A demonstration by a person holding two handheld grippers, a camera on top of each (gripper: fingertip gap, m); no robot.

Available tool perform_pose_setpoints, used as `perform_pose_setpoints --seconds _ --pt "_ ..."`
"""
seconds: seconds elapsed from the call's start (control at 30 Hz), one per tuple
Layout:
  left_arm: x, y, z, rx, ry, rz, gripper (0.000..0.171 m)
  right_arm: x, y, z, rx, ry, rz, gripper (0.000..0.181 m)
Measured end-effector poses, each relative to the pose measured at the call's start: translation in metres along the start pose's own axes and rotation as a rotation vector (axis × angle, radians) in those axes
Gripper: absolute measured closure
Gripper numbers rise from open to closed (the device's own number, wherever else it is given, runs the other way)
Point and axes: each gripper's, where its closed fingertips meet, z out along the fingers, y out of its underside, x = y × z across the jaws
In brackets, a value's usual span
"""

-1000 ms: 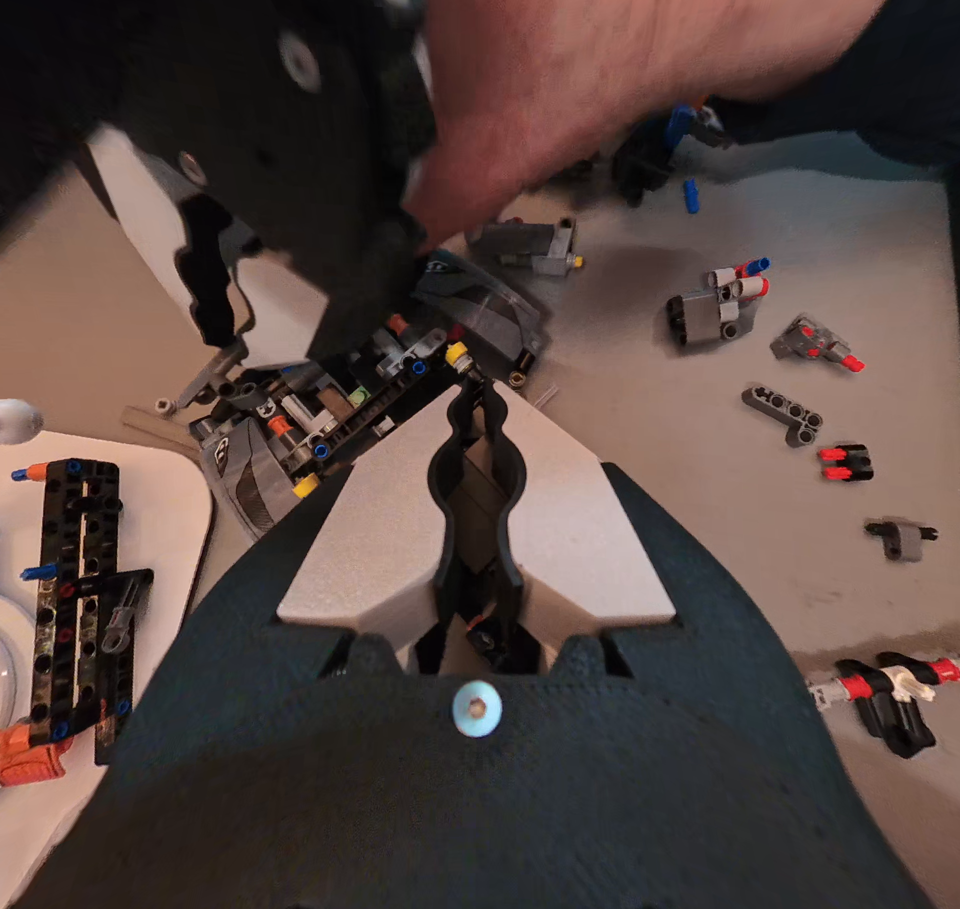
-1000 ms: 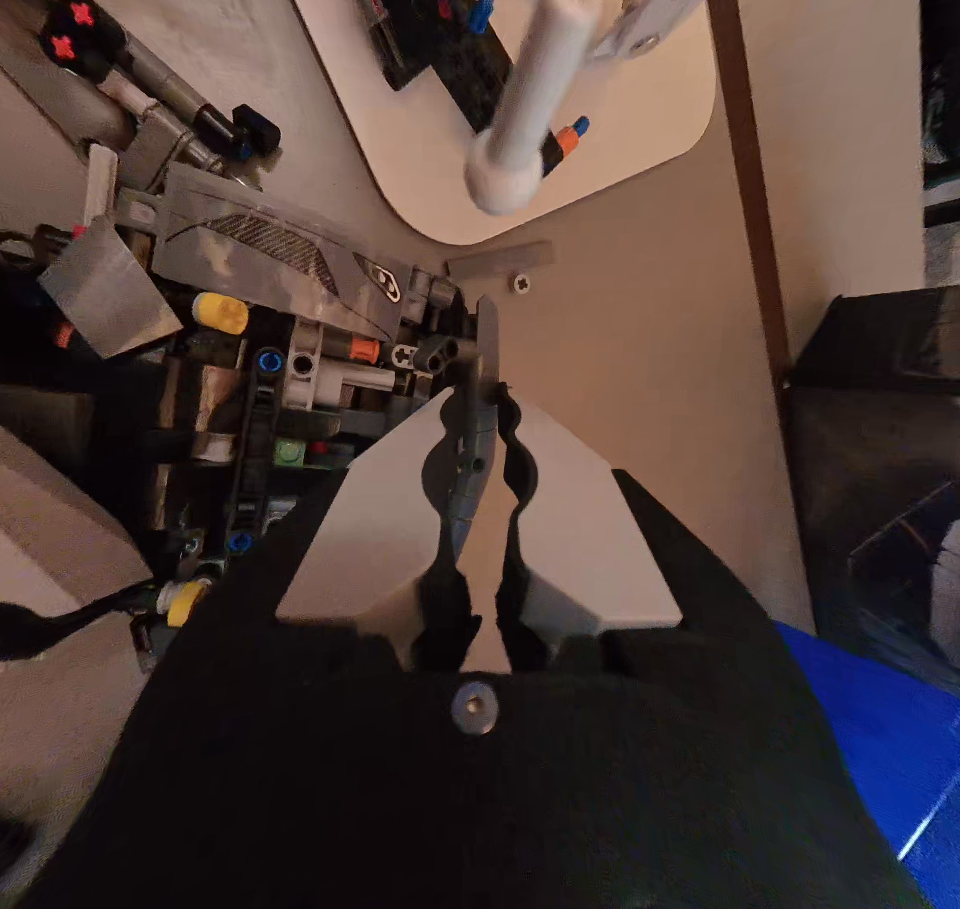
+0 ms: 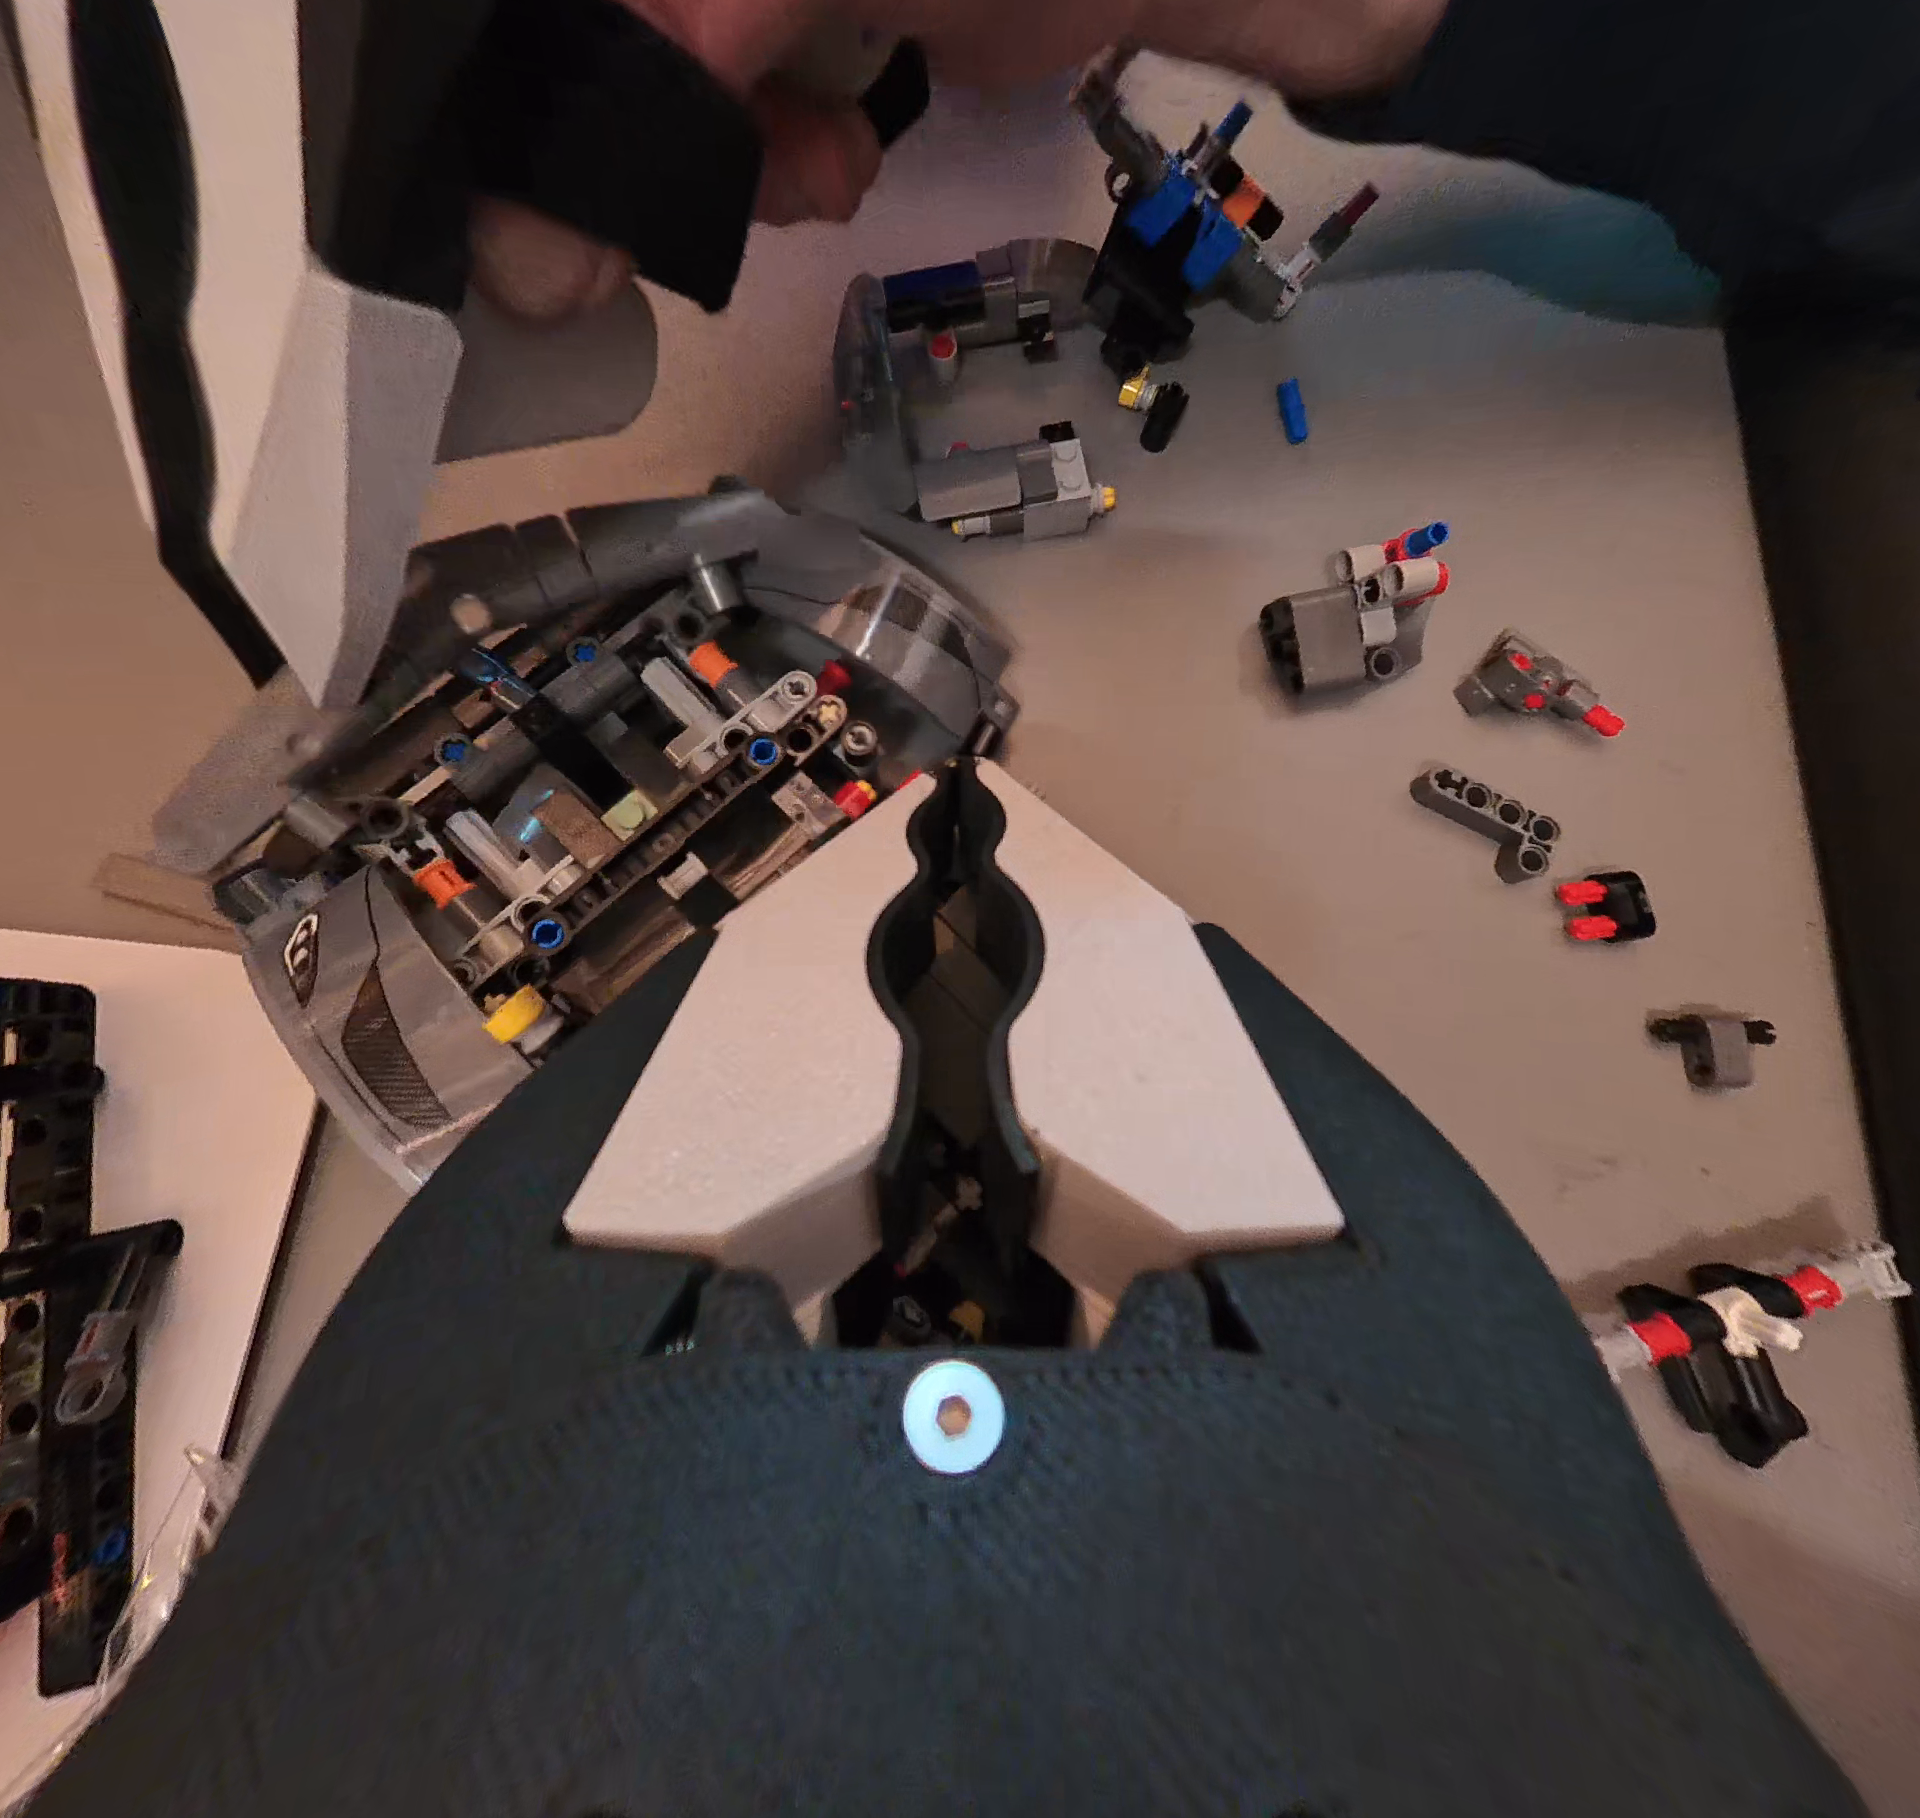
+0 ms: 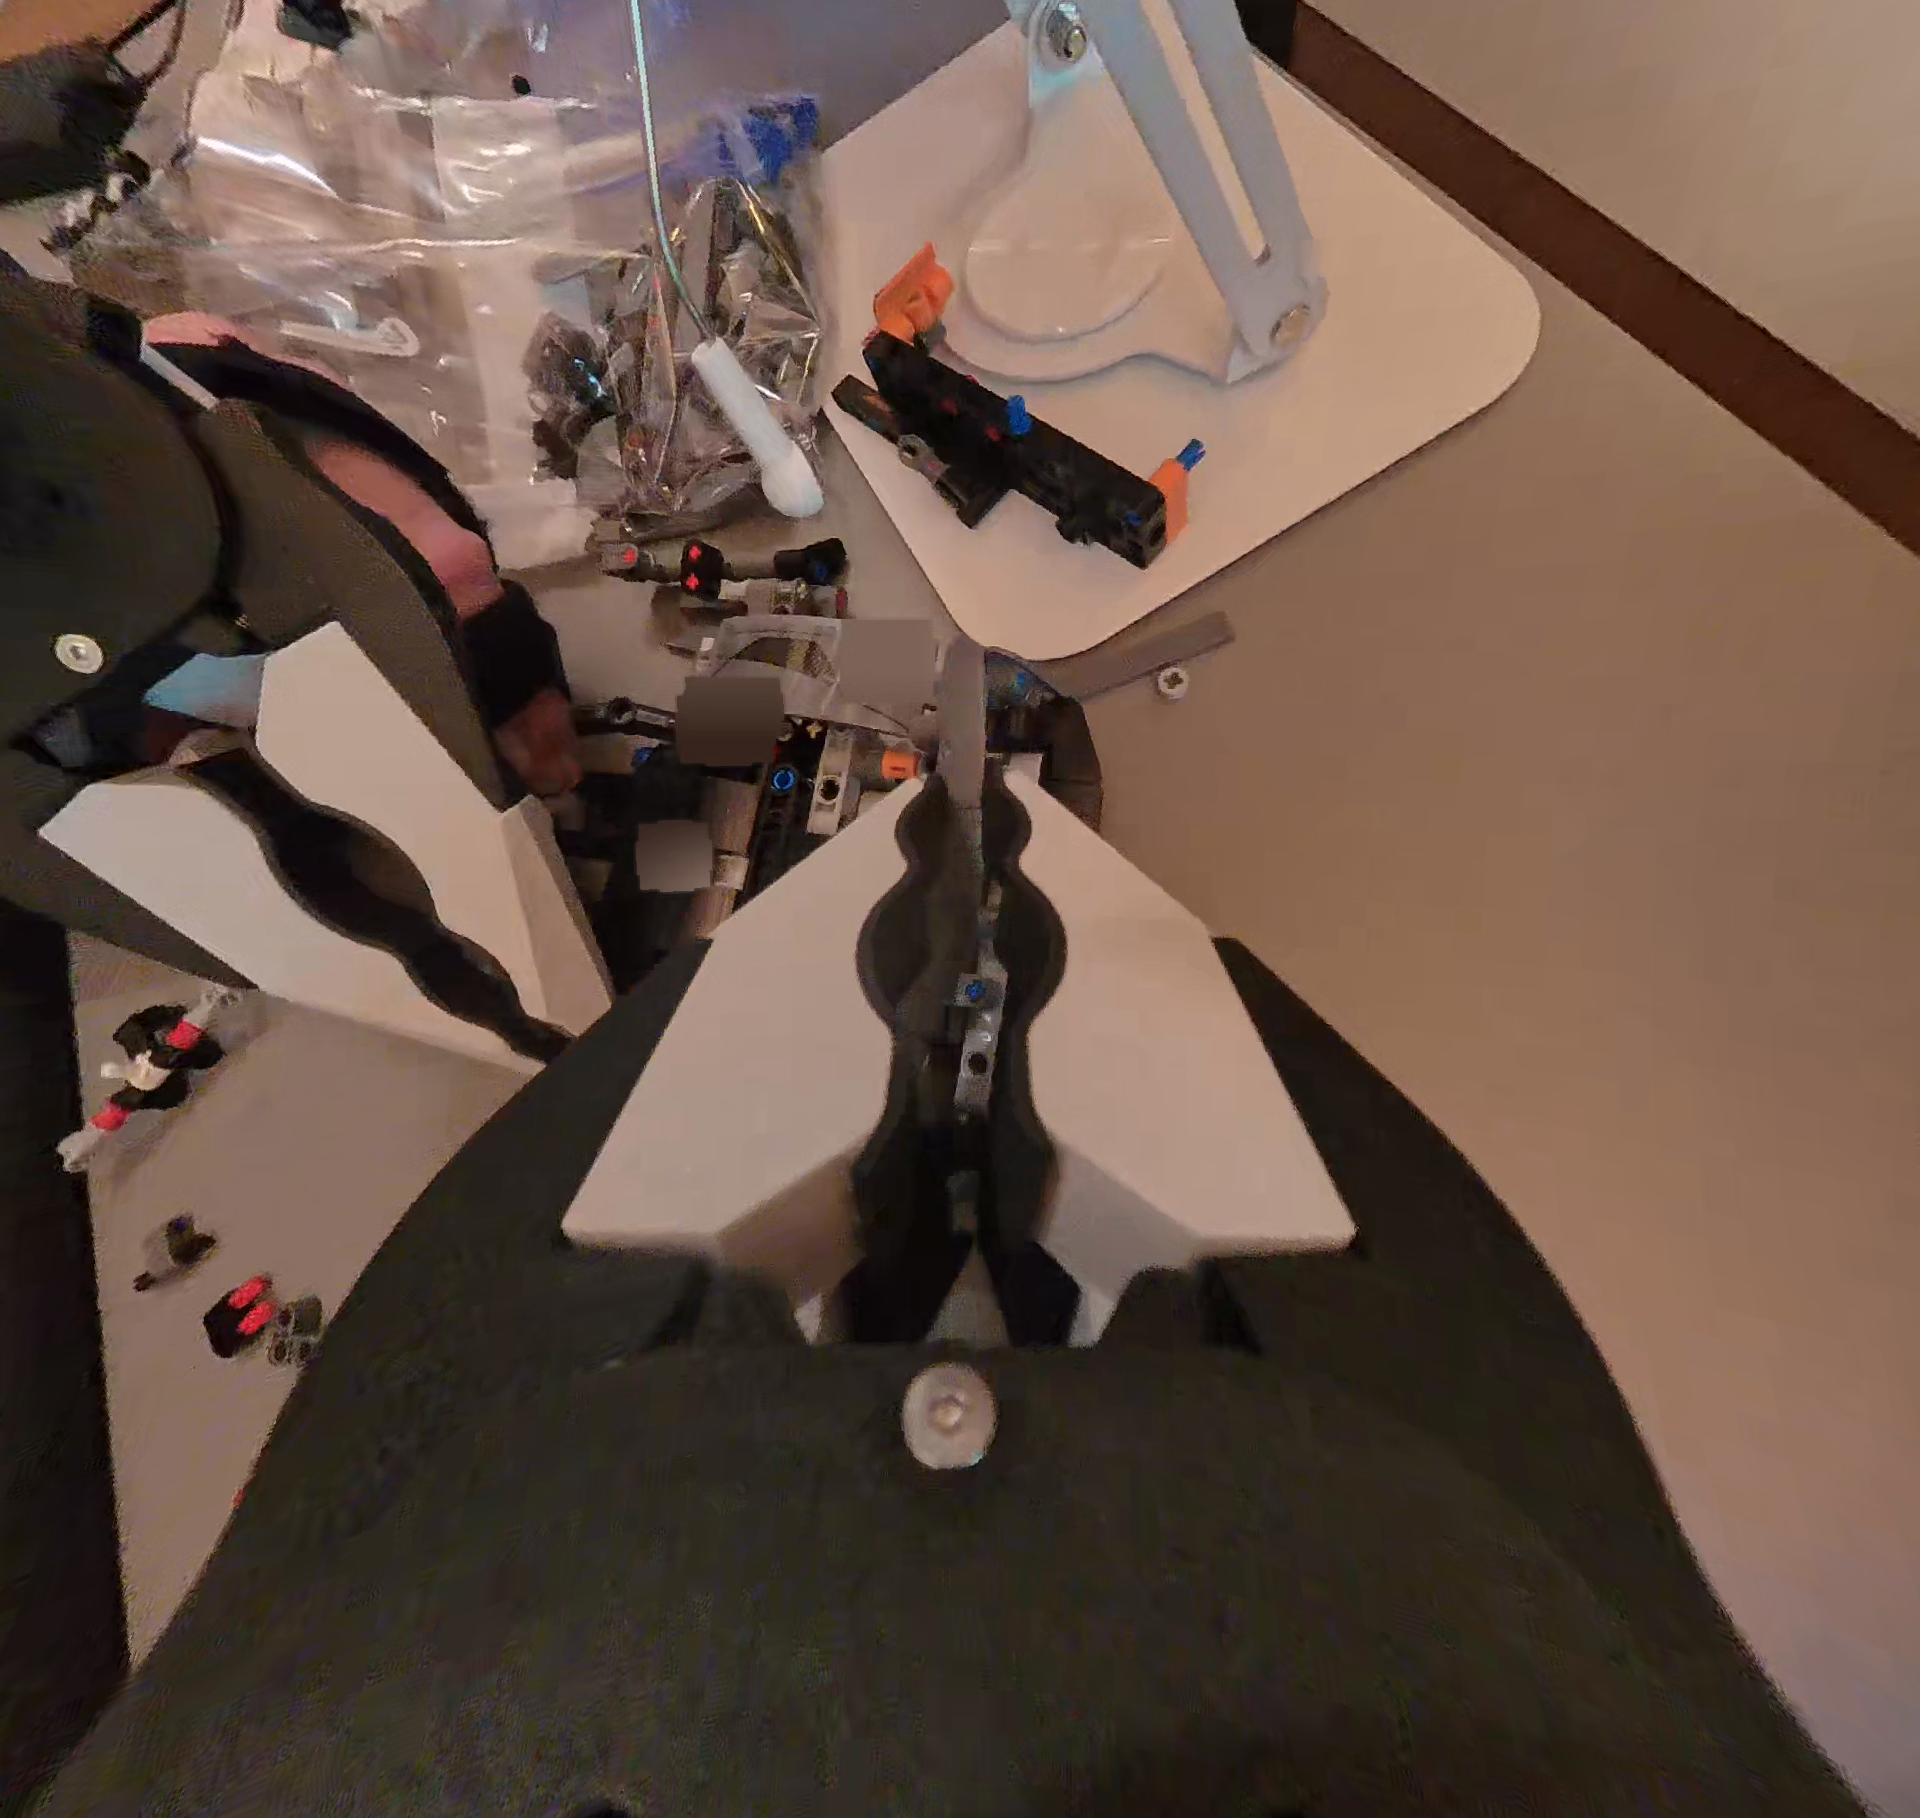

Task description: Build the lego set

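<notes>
Left hand-held gripper (image 3: 956,802) stays clamped on the half-built grey car model (image 3: 582,792), now lifted and tilted off the worktop (image 3: 1247,937); right hand-held gripper (image 4: 961,792), drawn back, grips its thin grey panel (image 4: 961,708), ready for refitting.

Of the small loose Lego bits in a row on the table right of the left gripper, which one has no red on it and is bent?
The dark grey angled beam, a plain holed liftarm with a bent end. Its neighbours, the grey cluster above and the black block below, both carry red pins.
</notes>
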Motion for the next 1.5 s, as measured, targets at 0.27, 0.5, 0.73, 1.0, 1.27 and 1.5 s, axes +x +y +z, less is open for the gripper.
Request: perform_pose_setpoints --seconds 0.27,0.5,0.73,1.0,1.27,1.5 --pt "0.003 -0.001 0.001 0.005 0.030 -0.014 0.171 0.008 0.016 0.002 -0.098 0.065 -0.020 0.166" --pt "0.009 -0.001 0.001 0.001 0.056 0.018 0.171 -0.002 0.039 0.015 -0.164 -0.193 0.233 0.163" --pt "0.019 0.002 -0.002 0.000 0.133 0.006 0.171 -0.013 0.040 0.007 -0.222 -0.134 0.000 0.171" --pt "0.014 0.003 -0.004 0.015 0.096 0.010 0.171 -0.017 0.032 0.005 -0.463 0.372 -0.369 0.172" --pt "0.020 0.004 -0.005 0.003 0.156 -0.013 0.171 -0.028 0.036 0.011 -0.180 -0.228 0.258 0.175" --pt "0.028 0.005 -0.007 0.021 0.200 0.012 0.171 -0.033 0.028 0.026 -0.120 -0.340 0.364 0.169"
